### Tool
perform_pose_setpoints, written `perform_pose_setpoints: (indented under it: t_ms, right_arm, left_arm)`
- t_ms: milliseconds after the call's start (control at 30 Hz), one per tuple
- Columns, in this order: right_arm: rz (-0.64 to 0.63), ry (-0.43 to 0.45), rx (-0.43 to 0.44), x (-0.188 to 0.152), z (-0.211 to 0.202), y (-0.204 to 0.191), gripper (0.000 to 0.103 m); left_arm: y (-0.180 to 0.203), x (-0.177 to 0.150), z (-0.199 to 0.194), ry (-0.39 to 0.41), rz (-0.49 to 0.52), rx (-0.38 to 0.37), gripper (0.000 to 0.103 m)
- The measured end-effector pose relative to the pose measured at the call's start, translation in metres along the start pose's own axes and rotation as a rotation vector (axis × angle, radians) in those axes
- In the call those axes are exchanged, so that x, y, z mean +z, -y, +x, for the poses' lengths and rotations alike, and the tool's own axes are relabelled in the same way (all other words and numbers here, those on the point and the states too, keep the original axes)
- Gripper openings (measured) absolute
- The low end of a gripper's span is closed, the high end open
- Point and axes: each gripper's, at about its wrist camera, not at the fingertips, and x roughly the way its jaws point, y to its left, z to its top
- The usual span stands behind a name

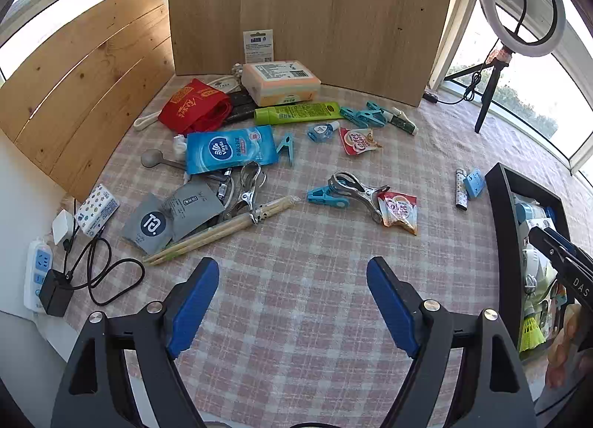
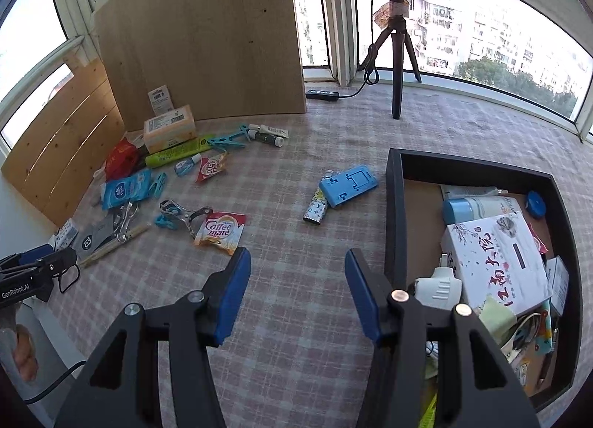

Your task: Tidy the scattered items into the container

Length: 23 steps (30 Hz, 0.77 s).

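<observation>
left gripper (image 1: 292, 298): jaws wide apart, empty, over bare bench | right gripper (image 2: 298, 294): jaws parted, empty, beside container (image 2: 394, 205), centre-right | likely between picks

My left wrist view looks steeply down over the pink checked tablecloth (image 1: 296, 298); my right faces likewise, nearer the black rectangular tray (image 2: 393, 205). Both share the foil Coffee-mate sachet (image 1: 400, 211).
</observation>
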Motion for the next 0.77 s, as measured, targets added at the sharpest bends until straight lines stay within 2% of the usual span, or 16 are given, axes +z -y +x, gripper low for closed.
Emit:
perform_pose_setpoints:
  t_ms: [167, 300, 433, 567, 767]
  right_arm:
    - [-0.009, -0.009, 0.000, 0.000, 0.002, 0.000, 0.052]
    - [-0.011, -0.020, 0.004, -0.001, 0.005, -0.001, 0.053]
    - [-0.015, -0.031, 0.009, -0.002, 0.008, -0.001, 0.053]
    - [-0.016, -0.039, 0.011, -0.003, 0.011, -0.002, 0.053]
    - [-0.023, -0.049, 0.013, -0.004, 0.013, -0.003, 0.053]
  left_arm:
    - [-0.001, -0.001, -0.004, 0.026, -0.007, -0.027, 0.081]
    - [0.004, 0.000, -0.010, 0.060, 0.012, -0.009, 0.081]
    - [0.003, 0.001, -0.005, 0.049, 0.015, 0.019, 0.086]
    - [0.001, 0.001, 0.002, 0.017, -0.007, -0.013, 0.086]
    - [0.006, 0.002, -0.008, 0.066, 0.011, -0.031, 0.086]
